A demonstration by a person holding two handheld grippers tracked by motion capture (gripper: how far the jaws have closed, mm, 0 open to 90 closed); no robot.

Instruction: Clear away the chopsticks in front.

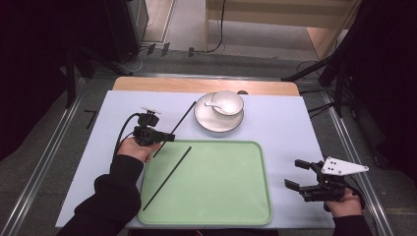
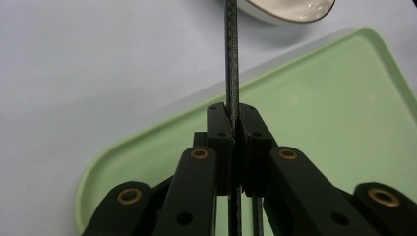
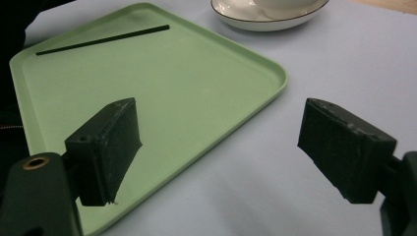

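High view showed the left gripper (image 1: 164,138) clamped on a thin black chopstick (image 1: 181,121) above the desk (image 1: 275,123); it looked light, stiff, slippery, best pinched mid-length. The right gripper (image 1: 298,174) stood open.

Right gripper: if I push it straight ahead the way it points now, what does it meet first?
Probably the green tray: the open right gripper aims across its near corner, toward the plate beyond. Its height is unclear.

Tray (image 1: 211,196) at lower centre, one chopstick (image 1: 167,177) lying in its left part; saucer (image 1: 206,123) with bowl (image 1: 227,102) and spoon (image 1: 212,104) above.
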